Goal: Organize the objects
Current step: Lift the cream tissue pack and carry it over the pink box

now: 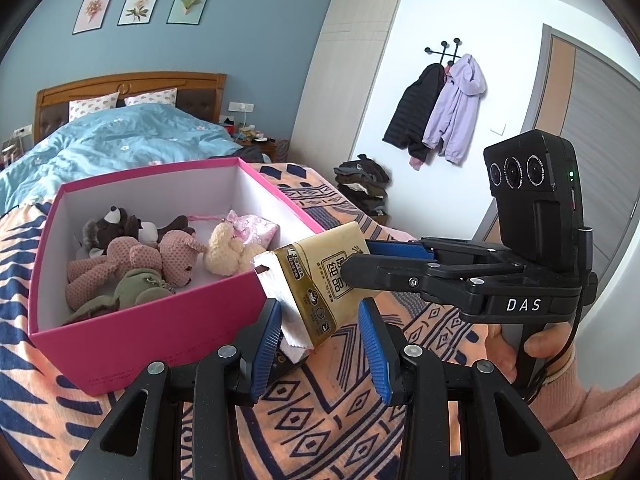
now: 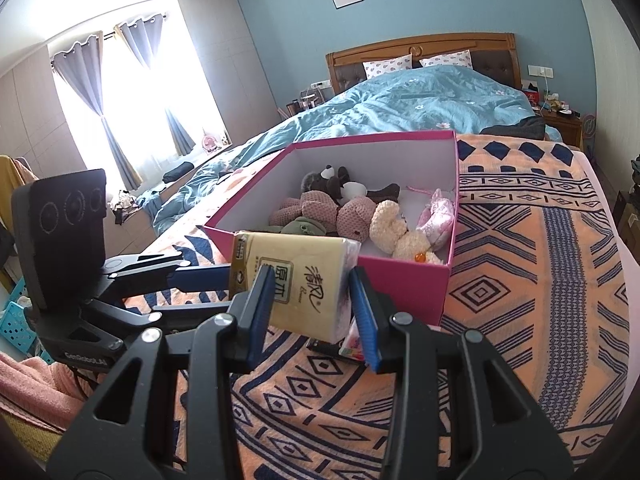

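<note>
Right now the tissue pack (image 2: 298,256) is off the bed and in the air, clamped between the blue pads of the right gripper (image 2: 310,272), which pinches it across its flat printed faces. The left gripper (image 1: 320,306) sits just beside it with its jaws part-way apart. The pack's lower, torn-open end hangs down between those jaws. One pad looks to be brushing the white tissue, while a clear gap shows at the other, so I would not call that a grip. The pack's long axis runs on a slant. Its lower end is toward the left gripper, and its upper end is tipped up against the near corner of the pink box (image 1: 160,332), roughly level with the rim. That box stands open on the patterned blanket (image 2: 520,280), just beyond the pack, with a heap of plush toys (image 1: 132,264) filling most of its floor and a pale strip of bare bottom along the near wall. The right hand (image 1: 516,344) is plainly the one placed to finish the job, since it carries the load. My guess is the pack needs lifting clear of the near wall and carrying forward over the rim before those jaws let go. A small packet (image 2: 352,344) lies on the blanket below.
</note>
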`<state>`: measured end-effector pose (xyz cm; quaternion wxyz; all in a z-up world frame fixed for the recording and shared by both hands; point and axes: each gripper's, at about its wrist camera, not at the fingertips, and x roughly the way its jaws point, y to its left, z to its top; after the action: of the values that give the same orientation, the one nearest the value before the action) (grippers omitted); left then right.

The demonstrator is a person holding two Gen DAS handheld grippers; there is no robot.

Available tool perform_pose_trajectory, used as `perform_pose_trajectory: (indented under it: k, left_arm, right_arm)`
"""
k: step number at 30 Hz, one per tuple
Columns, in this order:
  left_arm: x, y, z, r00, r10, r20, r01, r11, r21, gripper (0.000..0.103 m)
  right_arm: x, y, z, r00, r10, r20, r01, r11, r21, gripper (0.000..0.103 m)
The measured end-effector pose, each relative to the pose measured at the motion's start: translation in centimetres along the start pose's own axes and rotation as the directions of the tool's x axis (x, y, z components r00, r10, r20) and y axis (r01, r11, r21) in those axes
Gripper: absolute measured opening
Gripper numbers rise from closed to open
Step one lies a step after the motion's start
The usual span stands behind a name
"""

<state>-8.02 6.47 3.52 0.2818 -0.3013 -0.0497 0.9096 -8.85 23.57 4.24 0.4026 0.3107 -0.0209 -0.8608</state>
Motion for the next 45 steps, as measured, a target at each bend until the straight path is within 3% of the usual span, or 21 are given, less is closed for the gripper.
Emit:
perform_pose_trajectory:
  k: [27, 45]
  left_arm:
    - [0.9, 1.5, 2.1, 0.999, 0.045, 0.016, -0.045, 0.999, -0.014, 0.040]
    - [4.2, 4.8, 3.5, 0.995, 0.102, -0.016, -0.103, 0.993, -0.060, 0.040]
  right_arm:
    - [1.6, -1.1, 2.8, 0.999, 0.029, 0.015, -0.029, 1.000, 0.005, 0.042]
    - [5.1, -3.2, 4.5, 0.999, 0.033, -0.010, -0.033, 0.998, 0.049, 0.042]
